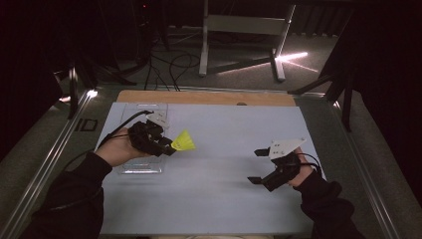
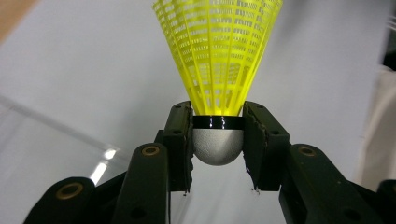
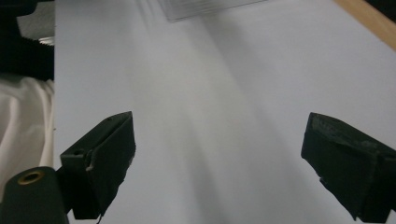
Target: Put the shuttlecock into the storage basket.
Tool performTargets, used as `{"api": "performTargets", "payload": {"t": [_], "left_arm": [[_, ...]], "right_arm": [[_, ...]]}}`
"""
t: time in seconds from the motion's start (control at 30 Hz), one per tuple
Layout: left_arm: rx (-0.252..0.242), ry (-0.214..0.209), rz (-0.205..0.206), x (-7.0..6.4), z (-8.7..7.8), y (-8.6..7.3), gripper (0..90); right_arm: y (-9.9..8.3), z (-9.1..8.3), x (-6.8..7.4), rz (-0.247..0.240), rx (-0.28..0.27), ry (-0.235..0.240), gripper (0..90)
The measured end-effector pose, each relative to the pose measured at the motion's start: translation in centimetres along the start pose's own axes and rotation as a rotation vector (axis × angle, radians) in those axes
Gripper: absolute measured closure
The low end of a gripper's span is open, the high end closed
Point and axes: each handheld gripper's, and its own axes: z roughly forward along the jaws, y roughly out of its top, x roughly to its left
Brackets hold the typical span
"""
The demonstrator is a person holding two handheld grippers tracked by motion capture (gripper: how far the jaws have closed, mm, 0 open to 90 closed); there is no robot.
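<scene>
1. Left gripper (image 2: 217, 140) clamped on yellow shuttlecock (image 2: 218, 60) at its rounded cork base, held over clear tray (image 1: 142, 167).
2. Right gripper (image 1: 258, 167) spread wide, empty, above pale mat (image 1: 224, 199).

We see a dark room, edges near black. The table (image 1: 209, 199) has a pale blue-white top with a wood strip (image 1: 199, 97) along the far edge. Beyond it is grey floor (image 1: 239, 55), a white metal frame stand (image 1: 244, 30) and loose black cables (image 1: 169, 64). A bright streak of light (image 1: 291, 57) hits the floor by the stand's right foot.
</scene>
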Motion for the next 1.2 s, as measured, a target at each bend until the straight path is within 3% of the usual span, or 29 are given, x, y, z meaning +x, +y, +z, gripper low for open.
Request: {"api": "performTargets", "payload": {"t": [0.23, 0.33, 0.57, 0.63, 0.93, 1.0, 1.2], "left_arm": [[-0.009, 0.056, -0.110, 1.3, -1.5, -1.6, 65.6], [-0.015, 0.081, -0.125, 1.7, -2.2, -2.3, 65.6], [-0.030, 0.122, -0.209, 2.7, -3.9, -4.2, 65.6], [-0.029, 0.144, -0.224, 2.9, -4.2, -4.8, 65.6], [-0.035, 0.198, -0.302, 3.6, -6.0, -7.1, 65.6], [-0.052, 0.187, -0.311, 3.7, -6.3, -7.6, 65.6], [-0.055, 0.210, -0.348, 4.0, -6.8, -9.2, 65.6]], "right_arm": [[-1.0, -0.5, 0.7, 0.020, -0.041, -0.024, 10.0], [-1.5, -0.9, 0.8, 0.032, -0.067, -0.037, 10.1], [-2.4, -1.4, 0.8, 0.057, -0.114, -0.061, 10.0], [-2.7, -1.4, 0.8, 0.071, -0.121, -0.049, 10.0], [-4.0, -1.4, 1.3, 0.096, -0.156, -0.085, 9.3], [-4.2, -1.5, 1.3, 0.108, -0.181, -0.084, 9.3], [-4.7, -1.5, 1.6, 0.109, -0.207, -0.106, 9.4]]}}
